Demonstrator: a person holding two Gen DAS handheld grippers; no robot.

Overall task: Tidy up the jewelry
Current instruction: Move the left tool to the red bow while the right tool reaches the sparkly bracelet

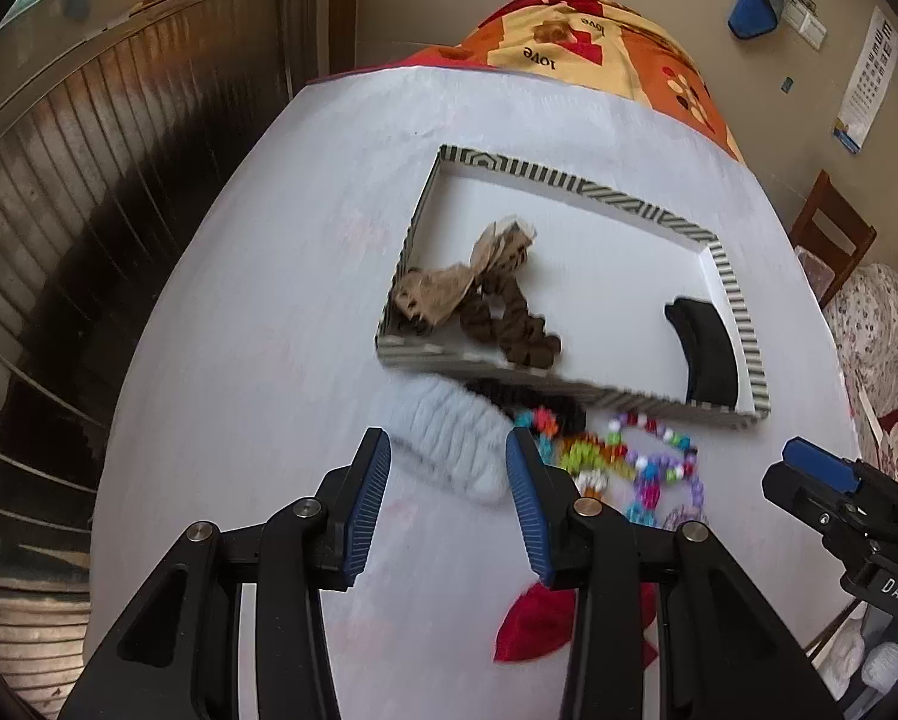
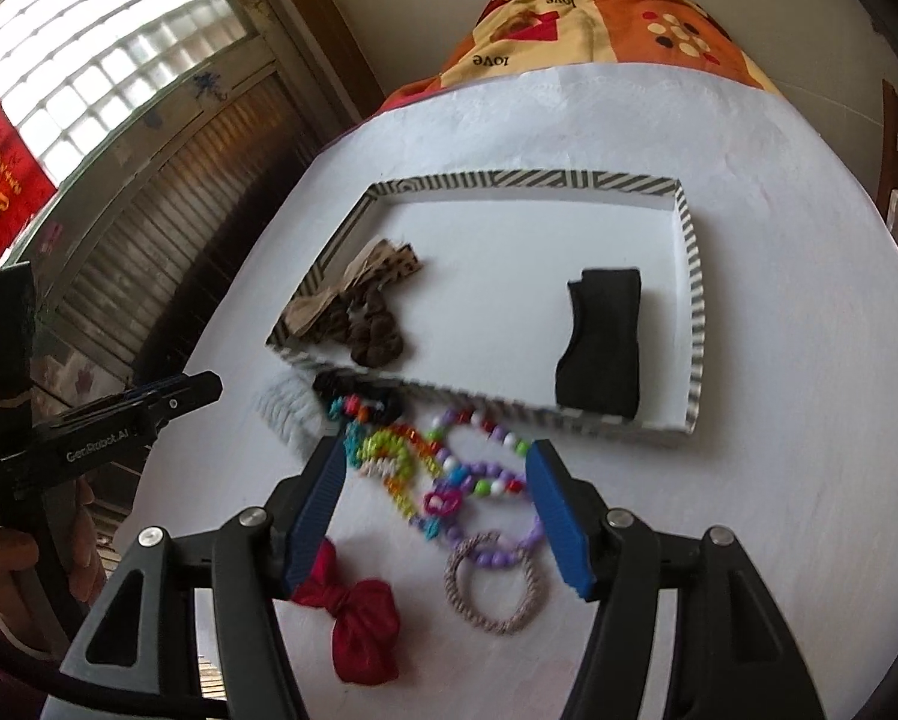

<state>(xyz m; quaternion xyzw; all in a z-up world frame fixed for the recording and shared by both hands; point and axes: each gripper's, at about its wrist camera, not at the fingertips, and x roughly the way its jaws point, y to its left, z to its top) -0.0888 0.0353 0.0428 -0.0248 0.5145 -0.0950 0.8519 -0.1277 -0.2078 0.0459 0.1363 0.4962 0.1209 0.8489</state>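
the left hand-held gripper (image 1: 448, 450) hangs over the white table (image 1: 257, 276) with its blue pads apart and nothing between them; a pale blue ribbed scrunchie (image 1: 455, 444) lies on the table under the gap. the right hand-held gripper (image 2: 436, 465) also stands apart and empty, above a heap of coloured bead bracelets (image 2: 449, 474).

the striped tray (image 2: 692, 300) sits farther back on the table. it holds a brown scrunchie (image 2: 377, 330) touching a tan printed bow (image 2: 353, 288) in its left corner, and a black pad-like piece (image 2: 602, 336) near its right wall.

only the right wrist view shows the whole red bow (image 2: 362, 624) and the braided grey hair tie (image 2: 494, 582) lying near the beads; in the left wrist view the red bow (image 1: 530, 624) is half hidden behind a finger and the hair tie is a blur at most. the right view also shows a hand (image 2: 5, 558) gripping the left tool's handle, and a bright window (image 2: 101, 54). the left view alone shows a wall calendar (image 1: 869, 78) and a wooden chair (image 1: 833, 234).

a black scrunchie (image 2: 359, 393) lies against the tray's near wall, partly covered by beads. a patterned orange cloth (image 1: 581, 42) lies beyond the table's far edge.
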